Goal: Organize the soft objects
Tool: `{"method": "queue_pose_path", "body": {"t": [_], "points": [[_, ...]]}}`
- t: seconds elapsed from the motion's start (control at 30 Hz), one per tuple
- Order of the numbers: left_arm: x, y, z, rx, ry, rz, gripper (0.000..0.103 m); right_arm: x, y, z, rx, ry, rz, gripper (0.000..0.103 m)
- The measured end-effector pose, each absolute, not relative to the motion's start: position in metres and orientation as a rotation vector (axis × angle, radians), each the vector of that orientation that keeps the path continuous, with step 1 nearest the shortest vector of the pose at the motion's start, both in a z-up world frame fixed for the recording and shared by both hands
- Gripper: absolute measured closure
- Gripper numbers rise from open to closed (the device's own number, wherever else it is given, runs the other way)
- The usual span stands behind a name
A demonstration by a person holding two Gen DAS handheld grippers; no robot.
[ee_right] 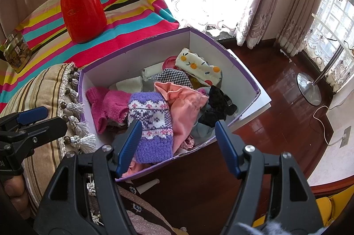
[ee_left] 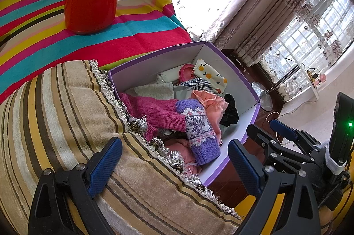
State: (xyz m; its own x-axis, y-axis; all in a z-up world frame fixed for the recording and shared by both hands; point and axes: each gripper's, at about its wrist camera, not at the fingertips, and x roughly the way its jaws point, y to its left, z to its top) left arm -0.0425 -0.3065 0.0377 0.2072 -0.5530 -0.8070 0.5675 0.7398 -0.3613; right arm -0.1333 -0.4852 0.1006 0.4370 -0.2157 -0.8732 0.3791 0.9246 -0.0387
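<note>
Purple-edged cardboard box with white inner walls (ee_right: 141, 58) sits on the dark wooden floor (ee_right: 276, 89), pressed against a striped tan cushion with tasselled fringe (ee_left: 55, 113). Box holds the soft things, loosely heaped: magenta knitted garment (ee_right: 110, 104) at the cushion side, purple-and-white patterned knit sleeve (ee_right: 152, 124) over it, salmon-pink cloth (ee_right: 183, 102), black fuzzy piece (ee_right: 219, 104), black-and-white checked cloth (ee_right: 174, 78), white fabric printed with oranges (ee_right: 199, 67) at the far end.

Right gripper (ee_right: 177, 146) hangs over the near rim, jaws wide apart, nothing between them; the patterned knit lies just beyond its left pad. Left gripper (ee_left: 174, 166) is likewise spread wide and empty, above the cushion's fringe and the box's near corner.

Judgement: contents look gathered but untidy; step in hand seems to be choosing a piece to lift, fold or reseat. Next move calls for a descent into the box and a pinch on one layer only, likely the topmost knit.

In the way: the near box wall, and the tassels, which could snag. Layers overlap, so one pull may drag its neighbours.

Around: red glossy vacuum flask (ee_right: 83, 11) on a multicolour striped cloth (ee_right: 132, 20); chrome lamp base (ee_right: 308, 89); curtains (ee_right: 287, 2).
</note>
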Motion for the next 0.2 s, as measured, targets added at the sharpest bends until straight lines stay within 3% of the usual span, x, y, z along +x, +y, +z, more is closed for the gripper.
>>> {"method": "queue_pose_path", "body": {"t": [0.2], "points": [[-0.0421, -0.3131, 0.036, 0.038, 1.106, -0.828, 0.001, -0.1329, -0.4842, 0.0994, 0.182, 1.061, -0.376, 0.032]]}}
